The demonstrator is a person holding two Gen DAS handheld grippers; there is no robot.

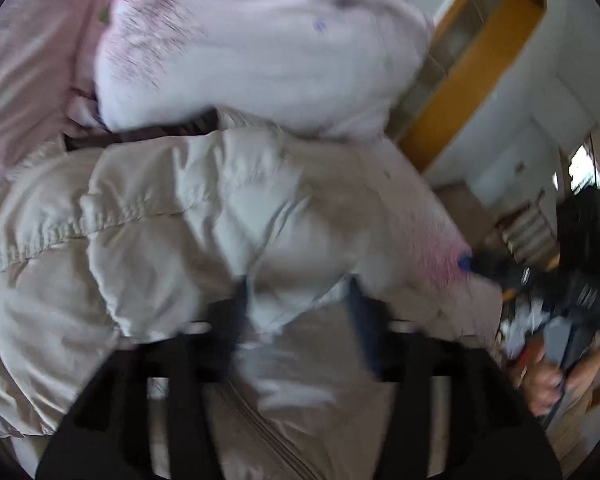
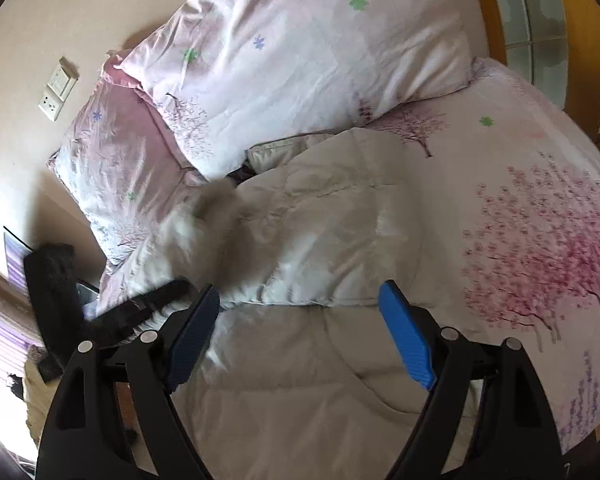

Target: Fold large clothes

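Observation:
A beige quilted jacket [image 2: 320,224] lies crumpled on the bed, its lower part folded over toward me. My right gripper [image 2: 300,312] hovers open just above it, blue pads [image 2: 404,340] wide apart with nothing between them. In the blurred left wrist view the jacket [image 1: 160,208] fills the frame. My left gripper [image 1: 300,312] stands open low over it, a puffy fold lying between its dark fingers [image 1: 360,320]. From the right wrist view the left gripper [image 2: 172,292] shows at the jacket's left edge, beside a blurred bit of fabric [image 2: 208,216]. The right gripper's blue tip [image 1: 466,262] shows at the jacket's right edge.
Two pink floral pillows [image 2: 300,60] [image 2: 116,160] lie at the head of the bed, touching the jacket's far end. The flowered sheet [image 2: 540,240] spreads to the right. A wall socket [image 2: 56,92], a wooden door frame [image 2: 580,40] and a black object [image 2: 52,280] surround the bed.

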